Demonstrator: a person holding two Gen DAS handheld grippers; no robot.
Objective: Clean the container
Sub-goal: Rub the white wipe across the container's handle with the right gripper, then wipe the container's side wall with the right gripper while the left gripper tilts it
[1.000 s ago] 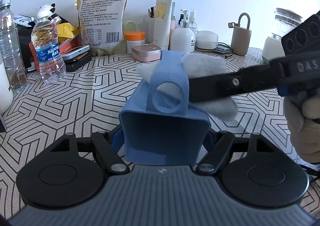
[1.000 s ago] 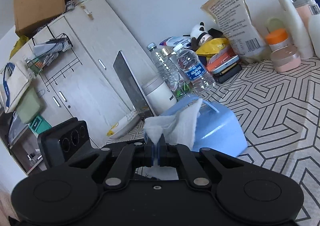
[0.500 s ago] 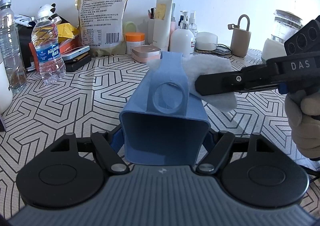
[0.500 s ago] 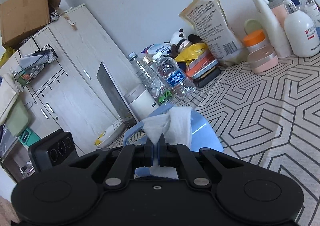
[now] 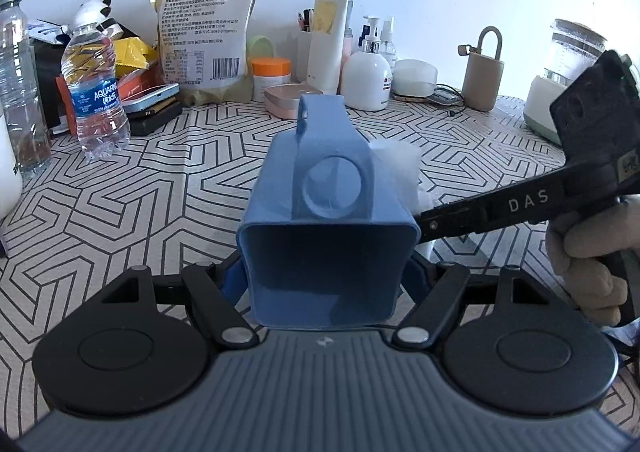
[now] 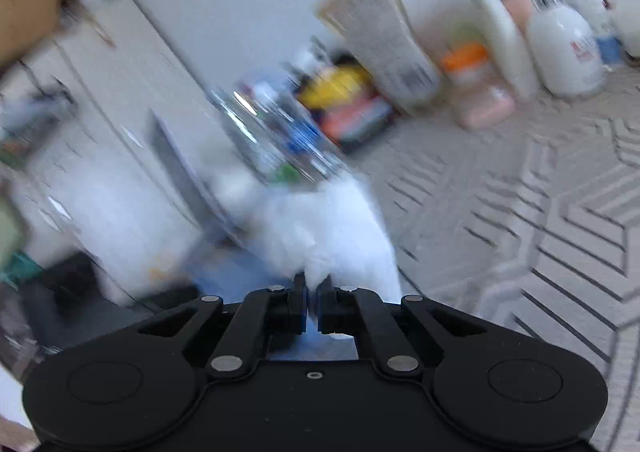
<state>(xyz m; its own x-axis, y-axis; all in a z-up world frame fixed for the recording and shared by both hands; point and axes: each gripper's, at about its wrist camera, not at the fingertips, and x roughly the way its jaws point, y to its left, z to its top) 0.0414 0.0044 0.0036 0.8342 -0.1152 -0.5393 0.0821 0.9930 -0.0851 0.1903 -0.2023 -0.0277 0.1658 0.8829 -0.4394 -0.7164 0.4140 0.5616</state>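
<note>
Right hand-held gripper (image 6: 313,306), its jaws just eased apart a crack around a white wipe (image 6: 332,228), sits at the right flank of the blue plastic container (image 5: 326,236). Left hand-held gripper (image 5: 326,284) clamps that container above the patterned surface (image 5: 160,180), its long axis running away from the camera; whether the wipe touches the wall is blurred.

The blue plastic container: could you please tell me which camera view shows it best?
The left wrist view: the blue plastic container sits sharp and centred, open mouth toward the camera, handle on top. The right wrist view is motion-blurred and shows only a blue smear beside the white tissue.
</note>
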